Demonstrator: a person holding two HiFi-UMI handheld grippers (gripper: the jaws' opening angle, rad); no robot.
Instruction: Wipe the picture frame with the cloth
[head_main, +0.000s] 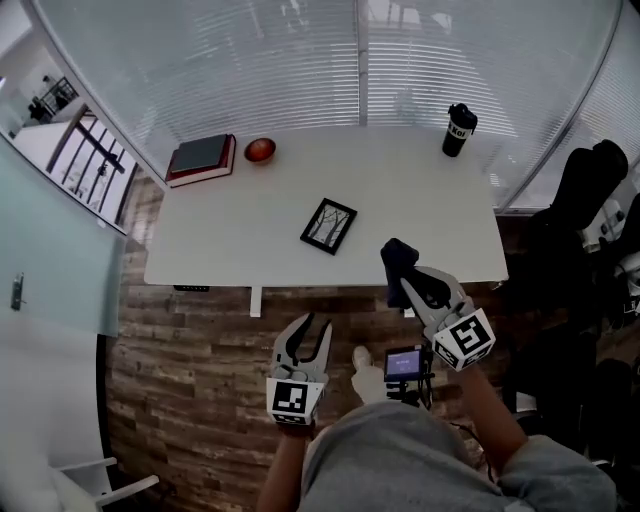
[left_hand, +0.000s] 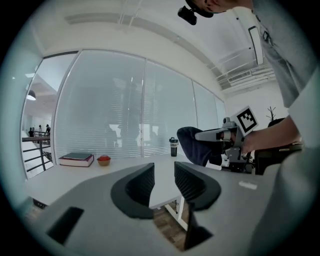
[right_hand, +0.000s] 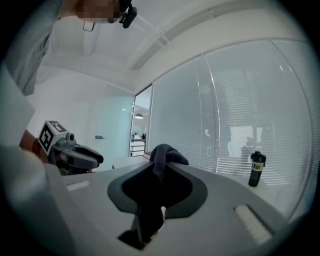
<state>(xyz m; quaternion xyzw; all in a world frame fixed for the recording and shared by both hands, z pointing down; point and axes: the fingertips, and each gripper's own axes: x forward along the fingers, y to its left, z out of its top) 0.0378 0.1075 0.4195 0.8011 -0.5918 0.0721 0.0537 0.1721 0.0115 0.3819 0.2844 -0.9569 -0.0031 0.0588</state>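
Head view tells most of it: the picture frame lies flat near the middle of the white table, turned a bit on the diagonal, and neither tool is touching it. Both grippers hang off the near edge, over the wood floor, so I'd say the wiping hasn't started.

The right gripper is clenched on the dark cloth. Its own view shows the fabric pinched between the jaws with a wad bulging out past the tips. That makes sense, since the loose wad is what would rub the glass.

The left gripper has its jaws parted with nothing between them, just table edge and floor showing through the gap. My guess is it's empty so it can pin the frame down and stop it skating around under the cloth.

The book, little red bowl and black tumbler sit along the far side, well apart from the frame, so nothing is in the way.
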